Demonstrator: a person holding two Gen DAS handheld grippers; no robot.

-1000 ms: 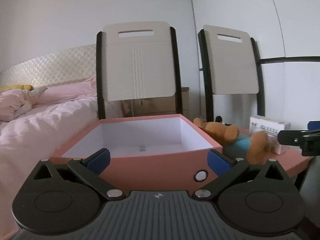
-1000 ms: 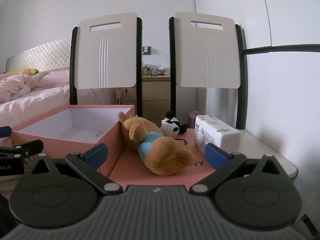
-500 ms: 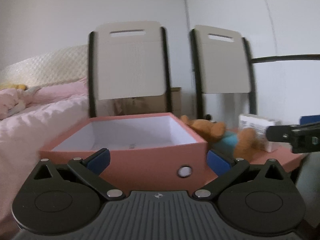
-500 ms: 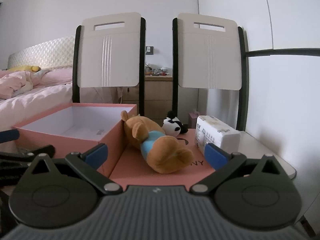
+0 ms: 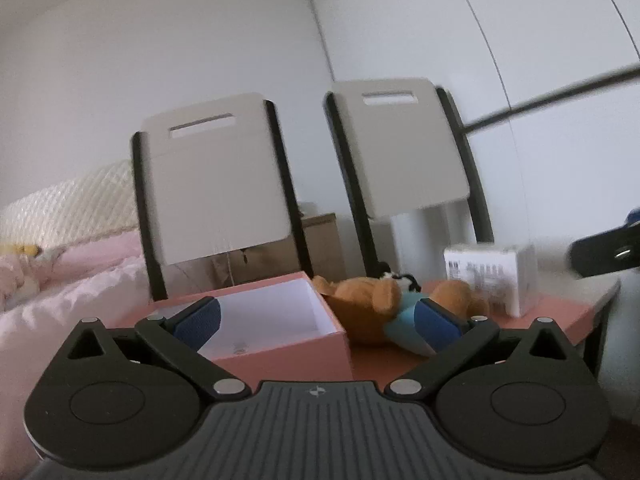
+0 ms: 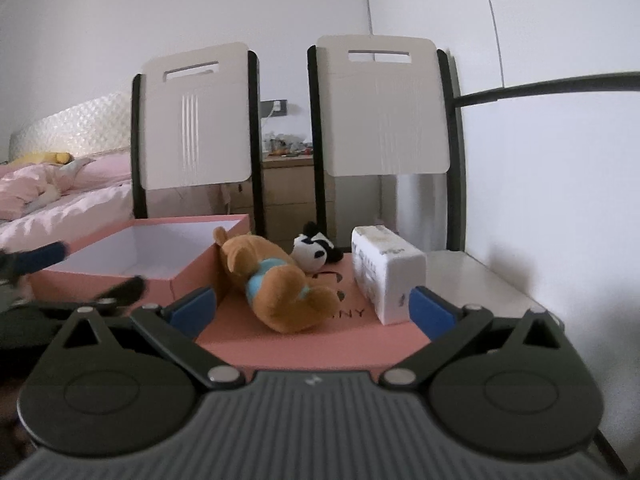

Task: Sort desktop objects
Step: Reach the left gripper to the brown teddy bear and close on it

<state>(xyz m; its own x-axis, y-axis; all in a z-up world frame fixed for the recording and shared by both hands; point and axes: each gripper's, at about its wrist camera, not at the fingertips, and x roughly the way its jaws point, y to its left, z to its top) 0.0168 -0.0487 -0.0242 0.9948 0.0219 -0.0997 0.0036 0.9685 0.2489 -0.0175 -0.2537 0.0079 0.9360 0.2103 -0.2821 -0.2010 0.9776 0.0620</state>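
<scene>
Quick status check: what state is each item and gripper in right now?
pink box: open, looks empty
brown bear: lying on the pink lid, ungrasped
panda toy: behind the bear, untouched
white pack: resting on the lid
left gripper: jaws open, empty
right gripper: jaws open, empty

I am working in a bedroom at home. A bed (image 6: 60, 204) with pink bedding and a quilted white headboard (image 6: 76, 128) is lying off to my left. A wooden nightstand (image 6: 288, 188) cluttered with small items is standing against the white wall, a wall socket (image 6: 274, 107) above it. Two white chair backs (image 6: 376, 108) are facing me beyond the small table (image 6: 472, 276).
</scene>
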